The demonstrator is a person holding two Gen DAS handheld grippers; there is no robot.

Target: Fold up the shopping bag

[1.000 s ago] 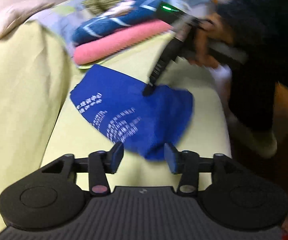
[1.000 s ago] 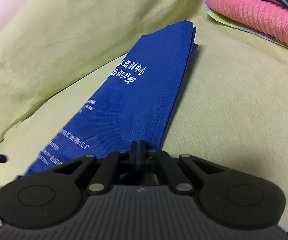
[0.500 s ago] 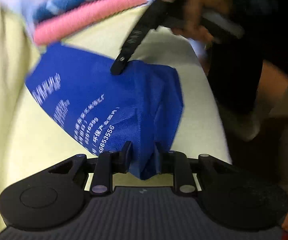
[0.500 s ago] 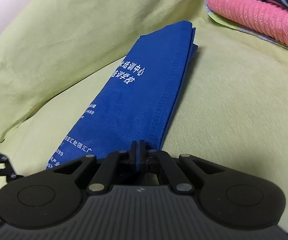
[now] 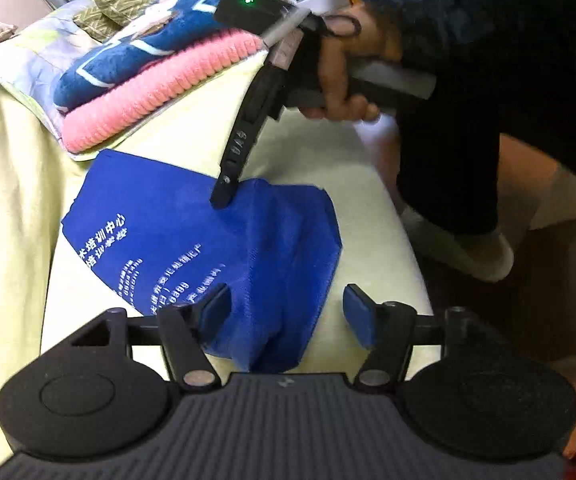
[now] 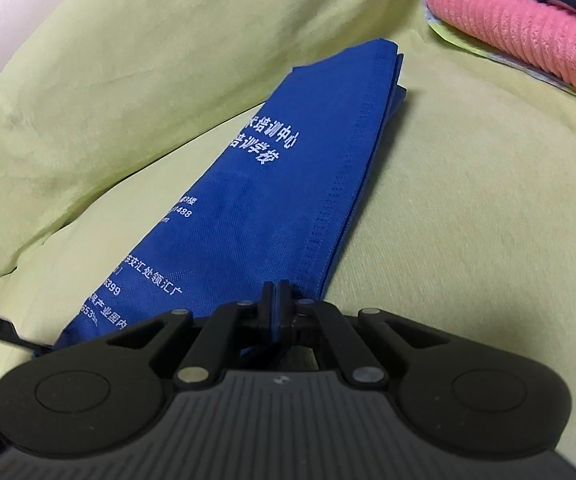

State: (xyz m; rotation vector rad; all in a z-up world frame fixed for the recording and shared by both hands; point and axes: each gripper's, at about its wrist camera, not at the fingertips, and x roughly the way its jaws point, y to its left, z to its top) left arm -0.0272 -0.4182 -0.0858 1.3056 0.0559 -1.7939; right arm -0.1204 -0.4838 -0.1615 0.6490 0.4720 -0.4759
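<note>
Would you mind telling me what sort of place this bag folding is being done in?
Most likely a home living room or bedroom: the blue bag lies on a soft yellow-green cushion, apparently a sofa or bed, with folded towels stacked beside it.

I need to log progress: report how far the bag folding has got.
Done: the blue shopping bag already lies as a long narrow strip on the yellow-green cushion. In hand: the right tongs are shut on its near edge, while the left tongs stand open around the bunched end. Left: that end is rumpled, and the strip is not yet folded over along its length.
</note>
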